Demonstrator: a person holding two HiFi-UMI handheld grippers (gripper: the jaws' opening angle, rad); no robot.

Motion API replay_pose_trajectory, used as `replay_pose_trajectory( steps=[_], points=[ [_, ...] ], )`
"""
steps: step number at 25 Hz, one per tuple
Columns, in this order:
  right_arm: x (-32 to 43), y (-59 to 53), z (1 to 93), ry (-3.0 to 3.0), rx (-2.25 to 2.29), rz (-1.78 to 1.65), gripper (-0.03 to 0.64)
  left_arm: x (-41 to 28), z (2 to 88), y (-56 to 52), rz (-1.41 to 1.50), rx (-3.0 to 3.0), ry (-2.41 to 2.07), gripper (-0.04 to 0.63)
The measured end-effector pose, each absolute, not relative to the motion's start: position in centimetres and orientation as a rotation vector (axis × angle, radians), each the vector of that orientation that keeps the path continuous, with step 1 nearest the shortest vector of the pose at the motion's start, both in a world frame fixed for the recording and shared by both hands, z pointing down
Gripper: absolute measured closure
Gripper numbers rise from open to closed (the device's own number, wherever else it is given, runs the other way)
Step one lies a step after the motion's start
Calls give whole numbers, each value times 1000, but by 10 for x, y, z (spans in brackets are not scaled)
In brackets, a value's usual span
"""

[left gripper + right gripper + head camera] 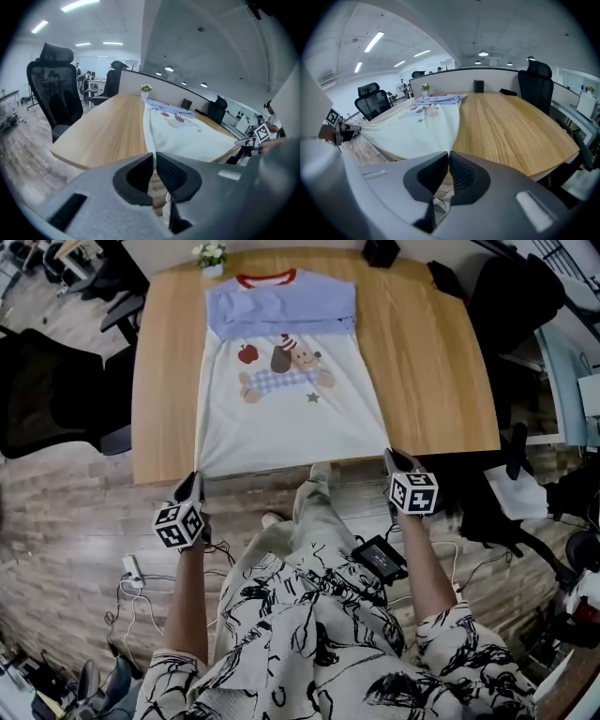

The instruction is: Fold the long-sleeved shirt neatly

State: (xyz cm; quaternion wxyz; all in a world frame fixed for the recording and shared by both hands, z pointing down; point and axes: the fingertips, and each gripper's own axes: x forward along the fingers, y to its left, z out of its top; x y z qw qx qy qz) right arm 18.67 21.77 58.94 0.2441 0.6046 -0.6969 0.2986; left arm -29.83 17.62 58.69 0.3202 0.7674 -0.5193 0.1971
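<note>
Left hand-held gripper (196, 478) and right hand-held gripper (389, 456) clench the soft white shirt (286, 423) at its hem.

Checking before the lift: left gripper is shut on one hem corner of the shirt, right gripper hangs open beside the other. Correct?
No. The right gripper is not open: the right gripper view shows its jaws shut on the other hem corner of the shirt. The left gripper is shut on its corner, as you said.
</note>
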Motion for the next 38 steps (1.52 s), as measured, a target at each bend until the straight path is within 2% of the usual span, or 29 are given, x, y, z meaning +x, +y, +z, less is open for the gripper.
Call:
replay_pose_trajectory(
  steps=[11, 20, 27, 38],
  points=[
    [201, 162, 478, -2063, 1770, 613, 597, -286, 463, 103, 204, 2186, -1403, 568],
    [211, 66, 386, -2211, 1834, 420, 597, -275, 383, 5, 99, 2293, -1485, 568],
    [221, -11, 356, -2254, 1802, 317, 597, -266, 350, -66, 96, 2342, -1539, 568],
    [239, -125, 345, -2287, 1711, 346, 597, -247, 332, -171, 142, 2330, -1665, 568]
  ],
)
